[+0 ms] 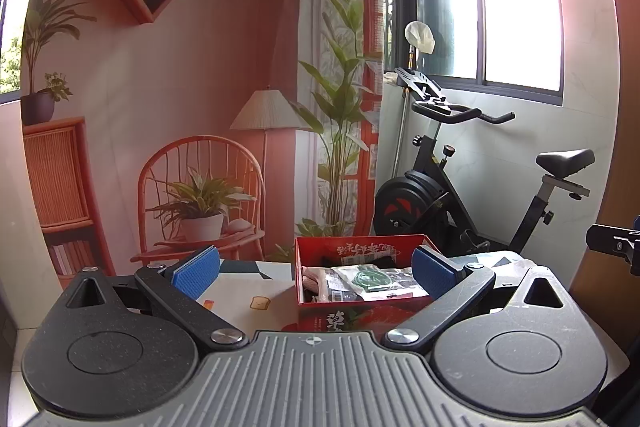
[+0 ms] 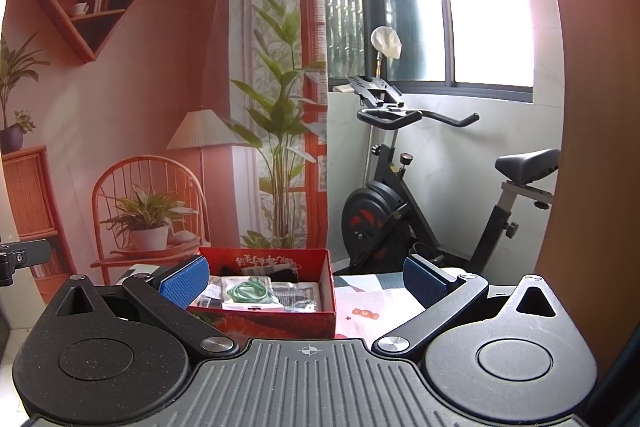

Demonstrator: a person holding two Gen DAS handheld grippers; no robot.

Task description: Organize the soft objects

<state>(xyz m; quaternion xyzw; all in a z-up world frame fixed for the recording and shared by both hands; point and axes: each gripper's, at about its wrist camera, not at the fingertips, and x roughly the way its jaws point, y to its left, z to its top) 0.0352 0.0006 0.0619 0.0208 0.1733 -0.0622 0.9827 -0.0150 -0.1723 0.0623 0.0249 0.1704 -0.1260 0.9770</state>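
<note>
A red cardboard box (image 1: pixel 320 251) (image 2: pixel 328 291) stands on a patterned tablecloth (image 1: pixel 248 291) (image 2: pixel 372 303). Inside lie several soft items: clear packets, one holding green cord (image 1: pixel 370 277) (image 2: pixel 248 291), a pink knitted piece (image 1: pixel 314 277) and something black at the back (image 2: pixel 286 273). My left gripper (image 1: pixel 316 267) is open, its blue pads straddling the box from in front, nothing between them. My right gripper (image 2: pixel 306 279) is also open and empty, with the box's right wall between its pads; its left pad (image 2: pixel 186 279) overlaps the box's left front corner.
A black exercise bike (image 1: pixel 460 195) (image 2: pixel 420 199) stands behind the table by the window. A printed backdrop (image 1: pixel 160 107) of a chair, lamp and plants hangs behind the box. The other gripper's body shows at the frame edge (image 1: pixel 616 243) (image 2: pixel 20 259).
</note>
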